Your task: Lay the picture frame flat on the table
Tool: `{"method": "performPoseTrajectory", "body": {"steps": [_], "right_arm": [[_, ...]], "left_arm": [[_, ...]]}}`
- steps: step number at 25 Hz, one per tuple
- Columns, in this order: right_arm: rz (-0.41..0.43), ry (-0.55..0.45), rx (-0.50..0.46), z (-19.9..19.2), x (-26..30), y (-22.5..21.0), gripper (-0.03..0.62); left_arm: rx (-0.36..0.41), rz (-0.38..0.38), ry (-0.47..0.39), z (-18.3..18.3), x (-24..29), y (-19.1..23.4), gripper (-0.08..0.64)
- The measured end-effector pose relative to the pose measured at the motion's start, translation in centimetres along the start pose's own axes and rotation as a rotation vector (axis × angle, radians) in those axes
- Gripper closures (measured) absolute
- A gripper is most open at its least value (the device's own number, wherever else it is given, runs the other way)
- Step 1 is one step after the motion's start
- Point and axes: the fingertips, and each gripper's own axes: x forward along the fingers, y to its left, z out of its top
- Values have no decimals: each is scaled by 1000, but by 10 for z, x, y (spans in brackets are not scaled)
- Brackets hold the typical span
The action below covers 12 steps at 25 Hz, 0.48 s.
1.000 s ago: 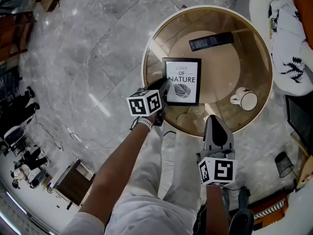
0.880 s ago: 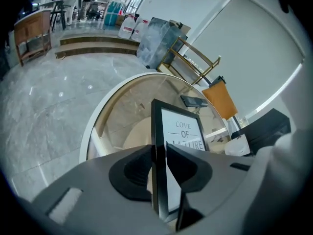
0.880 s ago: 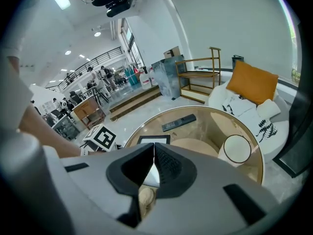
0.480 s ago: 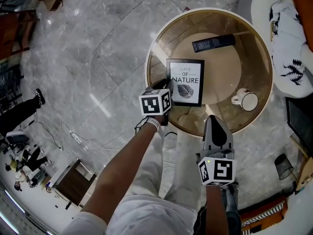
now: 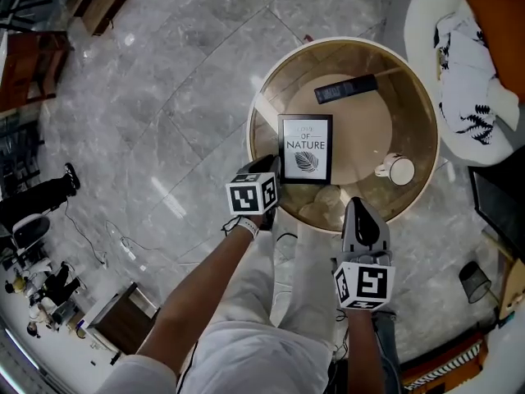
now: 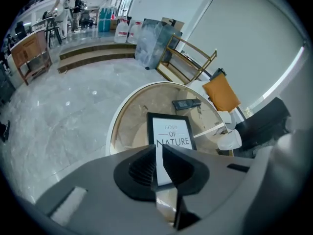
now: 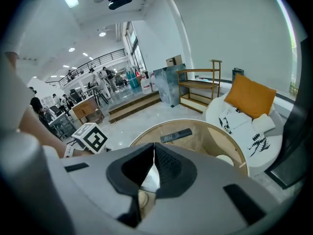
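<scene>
Looking down, I find the picture frame [image 5: 305, 148] face up mid-tabletop [image 5: 373, 125]; I judge it lies flat. My left tool [image 5: 272, 167] sits at the frame's near-left corner, jaws a narrow slit apart, clamping nothing. My right tool [image 5: 359, 203] hangs off the frame's near-right side, jaws pressed together, empty. The frame should be light and stiff, with fragile glazing, so I'd take hold of its border. 1 remote [image 5: 346, 89] lies beyond the frame and 1 mug [image 5: 396, 170] to its right, both apart from it.

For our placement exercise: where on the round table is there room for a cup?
Bare tabletop between picture frame and mug, below the remote. Left of the frame is narrow, crowded by the left gripper.
</scene>
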Motion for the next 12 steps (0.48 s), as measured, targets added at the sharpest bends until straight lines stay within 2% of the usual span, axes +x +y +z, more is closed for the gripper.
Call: {"method": "performPoseTrajectory", "body": {"steps": [5, 12], "right_arm": [[-15, -37, -23, 37, -35, 9, 588], [-28, -85, -62, 90, -94, 20, 588]], "left_arm": [[44, -44, 2, 1, -56, -23, 533], [94, -112, -73, 37, -142, -64, 543]]}}
